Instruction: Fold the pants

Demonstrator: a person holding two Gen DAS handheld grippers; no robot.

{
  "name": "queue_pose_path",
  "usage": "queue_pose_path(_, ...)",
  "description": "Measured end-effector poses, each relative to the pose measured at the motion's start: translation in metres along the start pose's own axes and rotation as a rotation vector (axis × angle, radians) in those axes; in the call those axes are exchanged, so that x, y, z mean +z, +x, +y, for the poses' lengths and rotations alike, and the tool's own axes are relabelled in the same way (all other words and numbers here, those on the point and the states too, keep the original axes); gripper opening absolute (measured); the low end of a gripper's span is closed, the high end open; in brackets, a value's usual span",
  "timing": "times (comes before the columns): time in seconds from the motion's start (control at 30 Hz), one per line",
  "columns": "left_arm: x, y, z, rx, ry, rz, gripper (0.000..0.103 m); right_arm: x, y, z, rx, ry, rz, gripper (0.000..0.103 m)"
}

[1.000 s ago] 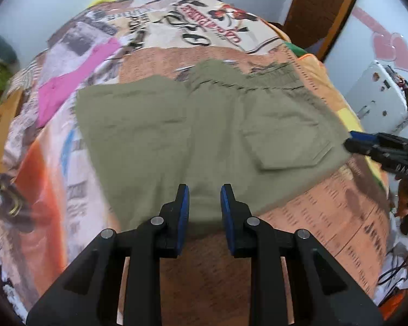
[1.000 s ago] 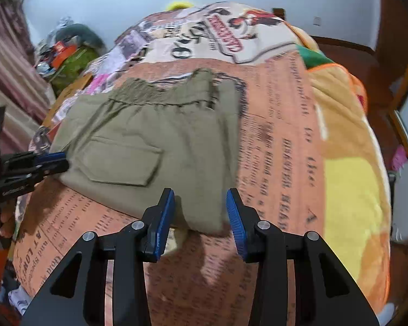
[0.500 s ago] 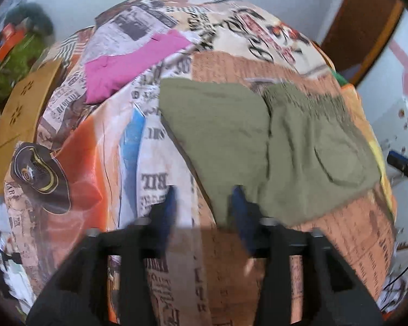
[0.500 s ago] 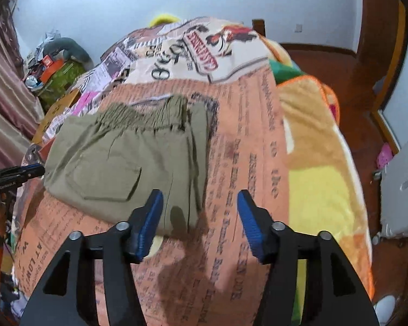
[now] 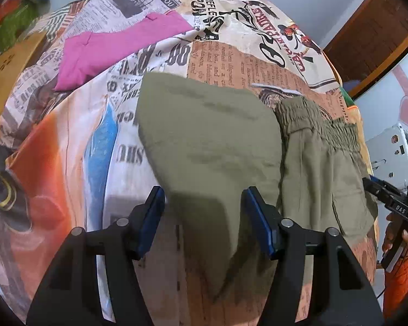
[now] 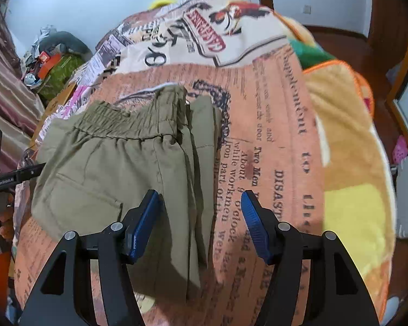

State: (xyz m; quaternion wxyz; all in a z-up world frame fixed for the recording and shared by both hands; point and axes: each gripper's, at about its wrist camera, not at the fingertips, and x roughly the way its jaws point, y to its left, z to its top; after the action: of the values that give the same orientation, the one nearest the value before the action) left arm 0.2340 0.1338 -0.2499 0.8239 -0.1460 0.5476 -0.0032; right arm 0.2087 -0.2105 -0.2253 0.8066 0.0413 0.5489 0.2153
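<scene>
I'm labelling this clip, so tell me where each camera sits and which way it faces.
Left wrist: on the left tongs, angled down at the folded leg end of the olive pants; a hand with the right tongs shows at right.
Right wrist: on the right tongs, angled down at the waistband end.
Shared: both pairs of tongs open above the pants and the printed bedspread.

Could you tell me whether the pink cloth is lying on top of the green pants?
No, the pink cloth lies apart from the pants, with bare printed bedspread between them.
</scene>
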Motion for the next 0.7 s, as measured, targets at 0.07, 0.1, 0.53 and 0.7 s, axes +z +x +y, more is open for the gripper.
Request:
queue_pose_path(0.07, 0.005, 0.003, 0.0, -0.012, 0.0, -0.001, 0.061, 0.002, 0.006, -0.004, 0.032, 0.019, 0.006, 0.059)
queue_pose_path(0.1, 0.007, 0.004, 0.0, -0.017, -0.001, -0.001, 0.061, 0.005, 0.008, -0.006, 0.047, 0.03, 0.007, 0.059)
queue_pose_path(0.53, 0.021, 0.013, -0.03, 0.08, 0.094, -0.045, 0.034, 0.021, 0.023, 0.0, 0.121, 0.022, 0.0, 0.053)
queue_pose_path(0.7, 0.022, 0.01, -0.036, 0.127, 0.121, -0.054, 0.025, 0.024, 0.022, 0.007, 0.099, -0.008, -0.018, 0.037)
